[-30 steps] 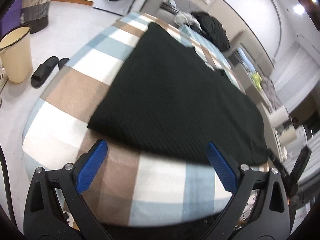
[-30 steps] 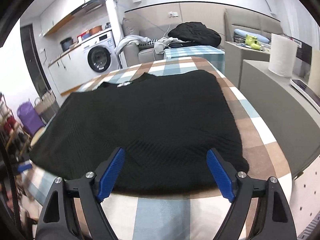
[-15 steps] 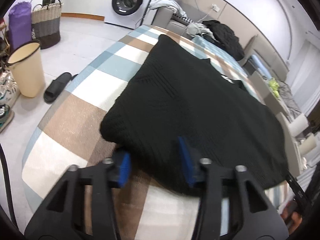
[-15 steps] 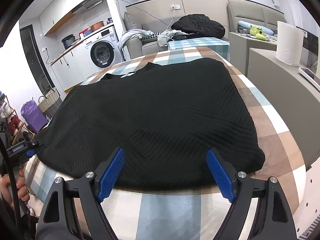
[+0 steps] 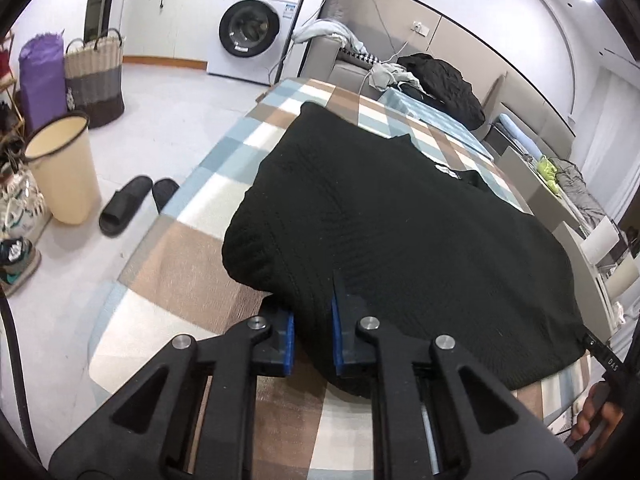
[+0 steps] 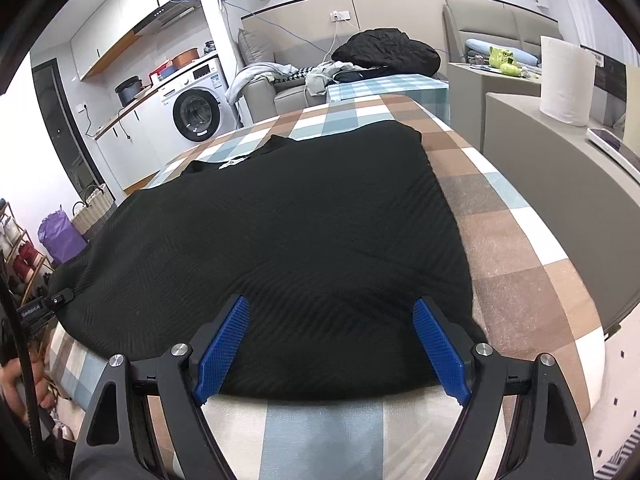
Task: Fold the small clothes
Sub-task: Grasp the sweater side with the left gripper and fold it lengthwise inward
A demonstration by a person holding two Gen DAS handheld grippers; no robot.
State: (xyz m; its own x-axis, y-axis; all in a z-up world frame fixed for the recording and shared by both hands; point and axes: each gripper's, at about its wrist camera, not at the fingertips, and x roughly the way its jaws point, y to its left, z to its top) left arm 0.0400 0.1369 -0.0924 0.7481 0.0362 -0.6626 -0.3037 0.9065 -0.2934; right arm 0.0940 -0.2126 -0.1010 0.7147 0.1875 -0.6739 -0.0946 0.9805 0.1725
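Note:
A black knit garment (image 5: 400, 232) lies spread flat on a table covered with a checked blue, brown and white cloth (image 5: 188, 248). My left gripper (image 5: 313, 320) is shut on the garment's near hem, by its left corner. In the right wrist view the same garment (image 6: 288, 232) fills the table. My right gripper (image 6: 328, 344) is open, its blue pads on either side of the near hem towards the right corner, holding nothing. The left gripper's tip (image 6: 60, 300) shows at the garment's left corner there.
On the floor to the left stand a cream bin (image 5: 64, 168), black slippers (image 5: 128, 200) and a woven basket (image 5: 94, 76). A washing machine (image 5: 252, 32) and a sofa with a dark clothes pile (image 5: 440, 84) lie beyond. A grey cabinet with a paper roll (image 6: 566, 80) stands right.
My left gripper has closed from wide open onto the garment's near hem and bunched it slightly. My right gripper stays open and has edged a little closer to the hem.

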